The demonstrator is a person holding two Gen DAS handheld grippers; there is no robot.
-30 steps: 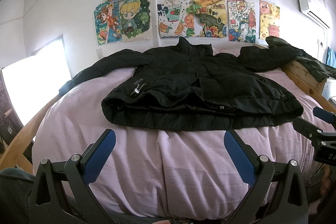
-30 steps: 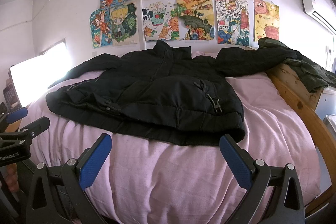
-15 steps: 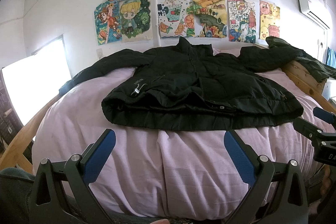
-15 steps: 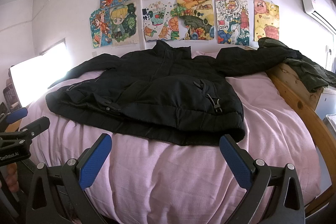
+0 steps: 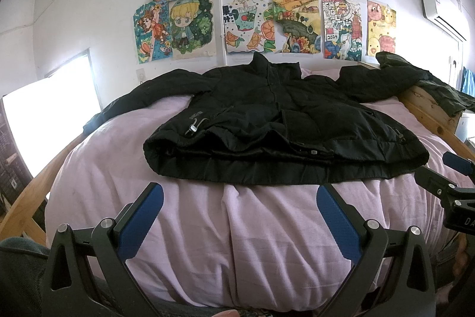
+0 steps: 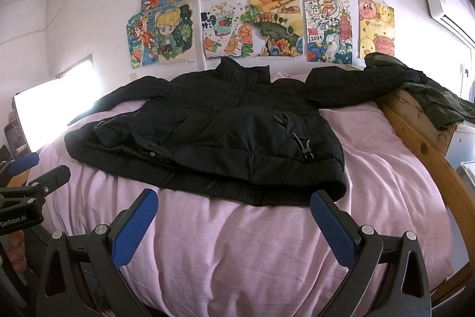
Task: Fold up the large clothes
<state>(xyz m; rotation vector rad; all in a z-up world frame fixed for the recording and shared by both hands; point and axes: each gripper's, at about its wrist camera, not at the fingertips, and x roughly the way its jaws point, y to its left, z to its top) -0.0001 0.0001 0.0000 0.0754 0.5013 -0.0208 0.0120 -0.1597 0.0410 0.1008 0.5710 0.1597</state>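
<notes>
A black padded jacket (image 5: 276,127) (image 6: 213,135) lies front-up on a bed with a pink cover (image 5: 237,222) (image 6: 237,242), collar toward the wall, both sleeves spread out sideways. Its right sleeve (image 6: 356,85) reaches onto the wooden bed frame. My left gripper (image 5: 240,195) is open, hovering short of the jacket's hem with nothing between its blue pads. My right gripper (image 6: 234,198) is open too, just before the hem near the jacket's right corner. Each gripper shows at the edge of the other's view.
A wooden bed rail (image 6: 421,138) runs along the right side with a dark green garment (image 6: 439,100) draped on it. Coloured drawings (image 5: 261,5) cover the wall behind. A bright window (image 5: 50,115) is at the left. An air conditioner (image 5: 439,8) hangs at upper right.
</notes>
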